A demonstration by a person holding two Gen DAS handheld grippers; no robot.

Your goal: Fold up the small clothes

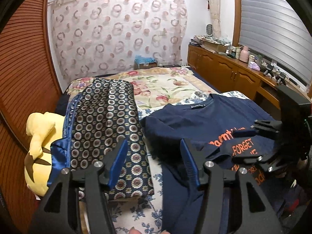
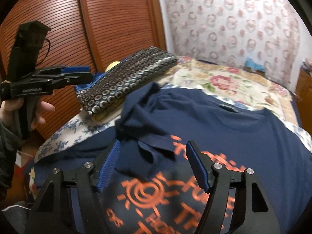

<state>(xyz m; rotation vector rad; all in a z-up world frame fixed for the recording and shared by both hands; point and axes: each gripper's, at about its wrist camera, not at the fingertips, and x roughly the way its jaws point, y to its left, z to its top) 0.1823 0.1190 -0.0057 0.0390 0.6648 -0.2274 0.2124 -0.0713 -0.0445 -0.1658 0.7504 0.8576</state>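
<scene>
A navy T-shirt (image 1: 195, 120) with orange print lies face up on the bed; it also shows in the right wrist view (image 2: 224, 128). Its left sleeve (image 2: 144, 134) is folded in over the chest and lies crumpled. My left gripper (image 1: 154, 148) is open and empty, above the shirt's left edge; it also shows in the right wrist view (image 2: 85, 74), raised to the left of the shirt. My right gripper (image 2: 153, 152) is open and empty just above the folded sleeve; it also shows in the left wrist view (image 1: 239, 144) over the print.
A folded patterned blue quilt (image 1: 105, 124) lies left of the shirt, with a yellow plush toy (image 1: 39, 148) beside it. A floral bedspread (image 1: 161, 85) covers the bed. A wooden wardrobe (image 2: 78, 23) stands on the left, a cluttered wooden cabinet (image 1: 224, 68) on the right.
</scene>
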